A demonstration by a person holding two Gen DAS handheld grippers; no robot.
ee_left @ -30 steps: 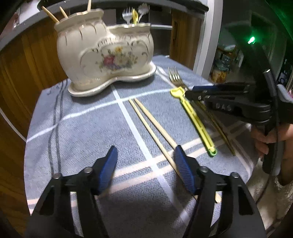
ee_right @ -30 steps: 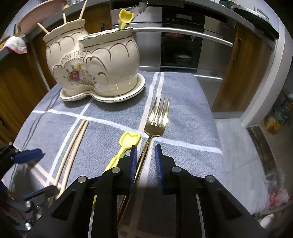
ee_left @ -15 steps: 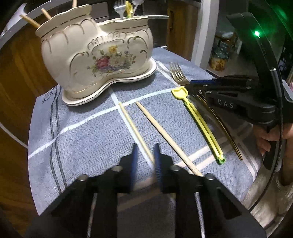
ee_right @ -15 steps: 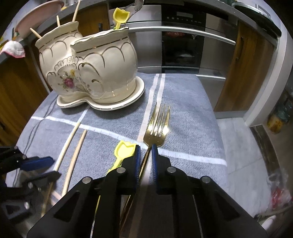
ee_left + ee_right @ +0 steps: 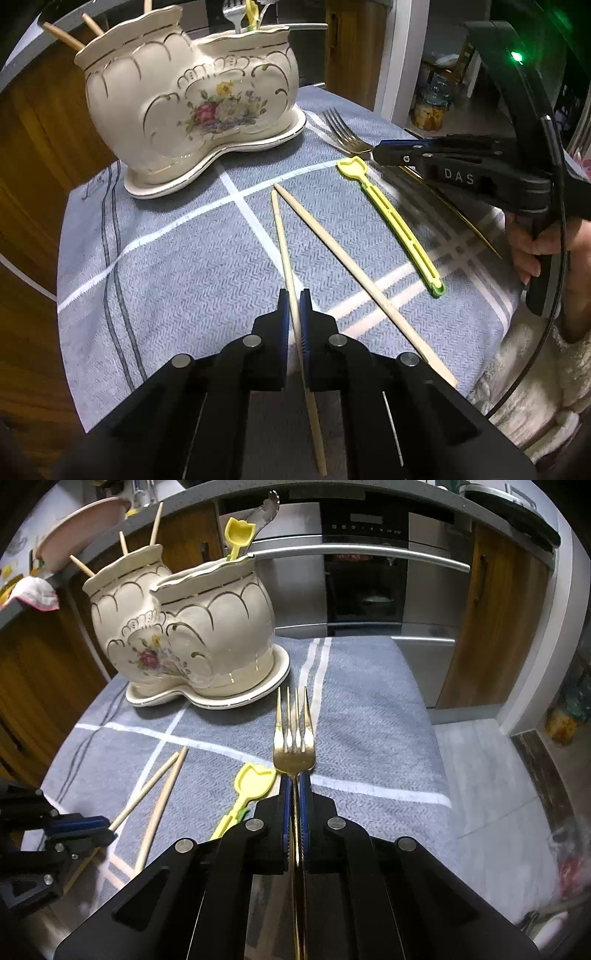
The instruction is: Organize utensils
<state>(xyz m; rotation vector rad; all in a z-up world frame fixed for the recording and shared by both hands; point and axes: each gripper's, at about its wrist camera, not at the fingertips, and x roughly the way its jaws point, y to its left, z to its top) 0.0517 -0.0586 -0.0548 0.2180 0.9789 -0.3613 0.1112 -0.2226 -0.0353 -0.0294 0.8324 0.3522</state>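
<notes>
Each claw pinches its utensil lengthwise, the left claw [image 5: 294, 314] a chopstick [image 5: 282, 236], the right claw [image 5: 295, 794] a gold fork [image 5: 294, 734], both pointing ahead toward the holder [image 5: 184, 627].

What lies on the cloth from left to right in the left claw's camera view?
Flowered holder → chopstick held in the left claw → loose chopstick → yellow plastic pick → gold fork held in the right claw.
</notes>
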